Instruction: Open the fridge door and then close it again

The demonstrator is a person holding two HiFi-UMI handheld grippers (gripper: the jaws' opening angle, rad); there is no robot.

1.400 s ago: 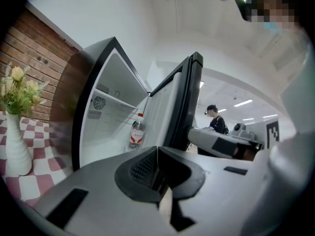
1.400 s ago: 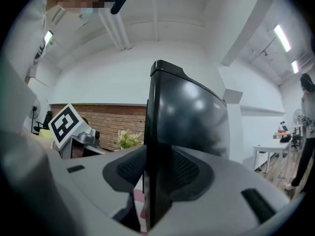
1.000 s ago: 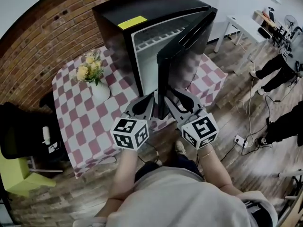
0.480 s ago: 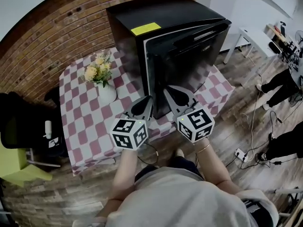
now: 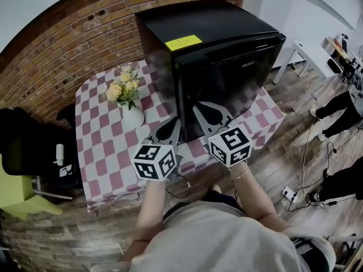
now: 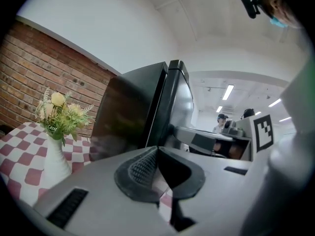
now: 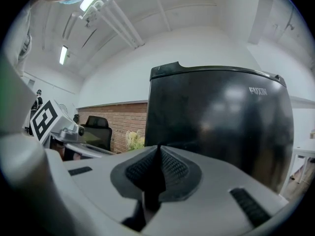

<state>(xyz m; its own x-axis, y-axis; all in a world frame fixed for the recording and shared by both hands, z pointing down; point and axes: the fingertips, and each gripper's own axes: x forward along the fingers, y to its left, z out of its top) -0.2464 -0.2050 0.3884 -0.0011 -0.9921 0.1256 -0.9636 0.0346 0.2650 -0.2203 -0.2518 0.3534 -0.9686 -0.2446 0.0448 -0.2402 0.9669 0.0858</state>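
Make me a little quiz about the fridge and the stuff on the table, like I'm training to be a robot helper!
1. True or false: the door of the black fridge is shut.
2. What stands beside the fridge on the red-and-white checked tablecloth? A: a white vase of yellow flowers. B: a red kettle. C: a blue bowl.
3. Fill the gap: the rectangular sticker on the fridge's top is ____.
Key: 1 true; 2 A; 3 yellow.
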